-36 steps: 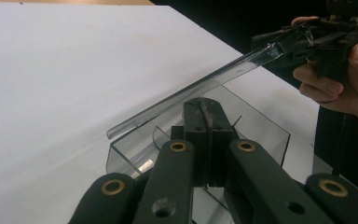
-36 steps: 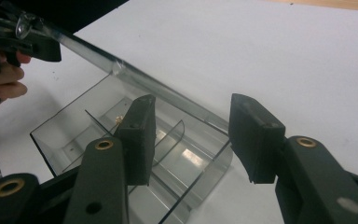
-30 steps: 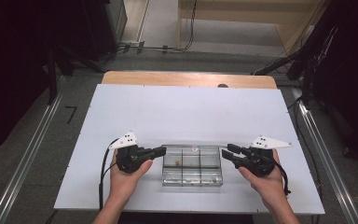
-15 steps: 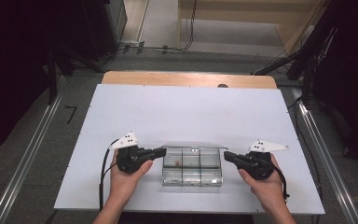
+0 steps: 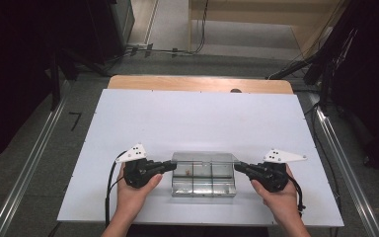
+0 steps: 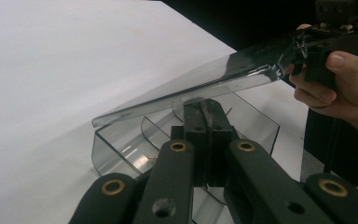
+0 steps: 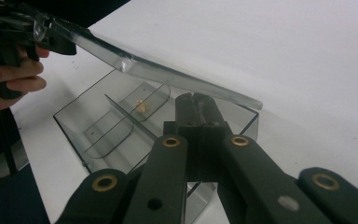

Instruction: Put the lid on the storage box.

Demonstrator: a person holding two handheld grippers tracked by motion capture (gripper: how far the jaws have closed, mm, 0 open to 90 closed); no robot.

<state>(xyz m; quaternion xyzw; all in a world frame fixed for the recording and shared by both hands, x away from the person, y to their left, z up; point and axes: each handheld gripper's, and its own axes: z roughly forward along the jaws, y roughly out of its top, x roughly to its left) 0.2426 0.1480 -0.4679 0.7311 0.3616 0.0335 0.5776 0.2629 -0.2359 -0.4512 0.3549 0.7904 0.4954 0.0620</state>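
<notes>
A clear plastic box (image 5: pixel 203 186) with several compartments sits near the front edge of the white table top. Its clear lid (image 5: pixel 205 158) is tilted up above it. My left gripper (image 5: pixel 172 165) is shut on the lid's left end and my right gripper (image 5: pixel 237 167) is shut on its right end. In the left gripper view the closed jaws (image 6: pixel 205 105) meet the lid (image 6: pixel 223 77), which runs across to the right gripper (image 6: pixel 303 46). The right gripper view has its jaws (image 7: pixel 196 100) at the lid (image 7: pixel 168 74) and the left gripper (image 7: pixel 44 30) at the far end. A small orange piece (image 7: pixel 141 105) lies in one compartment.
The white table top (image 5: pixel 197 118) stretches bare behind the box, with a wooden edge (image 5: pixel 197 84) at the back. Metal rails (image 5: pixel 29 168) run along the floor on both sides. Cables trail from both grippers toward the front edge.
The right gripper's jaws have gone from apart to shut at the lid's right end. The left gripper and both hands have kept their places.
</notes>
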